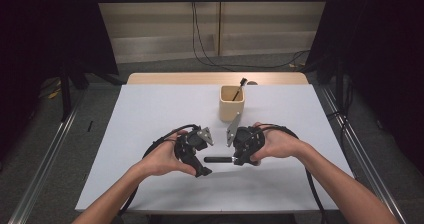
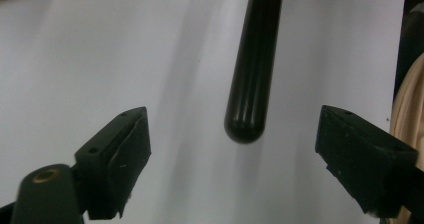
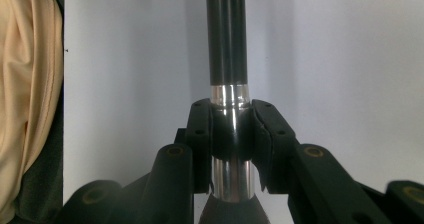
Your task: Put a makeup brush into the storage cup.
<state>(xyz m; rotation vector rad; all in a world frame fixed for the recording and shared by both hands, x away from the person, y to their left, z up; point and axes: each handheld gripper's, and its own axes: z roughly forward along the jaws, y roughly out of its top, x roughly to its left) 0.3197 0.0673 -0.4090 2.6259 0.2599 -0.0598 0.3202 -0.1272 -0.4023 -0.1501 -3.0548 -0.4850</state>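
Jaws of the right gripper [image 3: 231, 134] clamp the brush [image 3: 227, 39] at its shiny metal collar, level above the table [image 1: 150, 114]. Left gripper [image 2: 232, 149] stands wide open around the handle tip, not touching. Brush looks light, stiff, smooth; hold the handle firmly.

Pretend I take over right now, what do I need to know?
Right gripper: shut on the silver collar of a black-handled brush, holding it level just above the white table.
Left gripper: open, its jaws standing either side of the handle's rounded end without touching it.
Wooden cup: upright farther back on the table, with another black brush leaning in it.
Done: one brush is picked up by the right gripper.
Left, probably: close the left gripper on the handle to take the brush over, then likely put it in the cup.
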